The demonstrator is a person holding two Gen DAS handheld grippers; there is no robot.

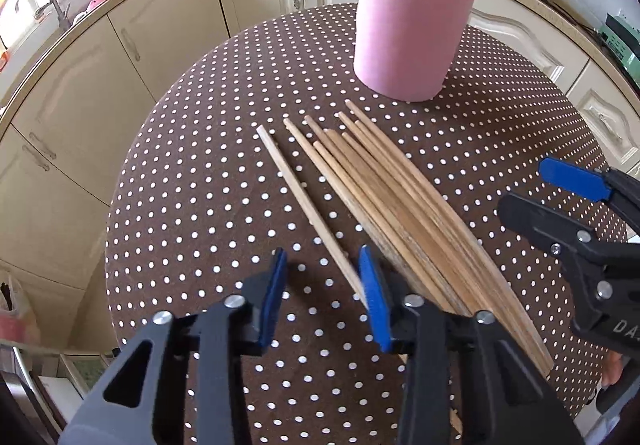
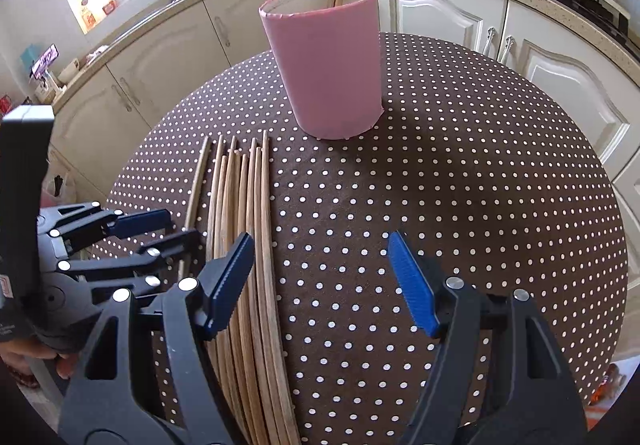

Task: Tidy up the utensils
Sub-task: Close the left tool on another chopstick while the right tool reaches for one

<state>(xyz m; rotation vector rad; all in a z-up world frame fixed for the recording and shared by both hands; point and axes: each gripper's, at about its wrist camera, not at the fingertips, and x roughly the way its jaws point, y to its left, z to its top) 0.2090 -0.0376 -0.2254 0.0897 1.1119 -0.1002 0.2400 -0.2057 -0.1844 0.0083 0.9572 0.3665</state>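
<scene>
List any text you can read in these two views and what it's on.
"DA", cut off by the picture's edge: on the black body of the right gripper, left wrist view.
Red label on the left gripper body, right wrist view: too small to read.
Orange packet on the windowsill: blurred.

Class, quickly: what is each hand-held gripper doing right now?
Left hand-held gripper: open, one chopstick between its pads, not yet pinched.
Right hand-held gripper: open, empty.

A pink holder (image 2: 326, 77) and a row of wooden chopsticks (image 2: 244, 229) are being carried by a round table (image 2: 460, 205) in dotted brown cloth.
</scene>
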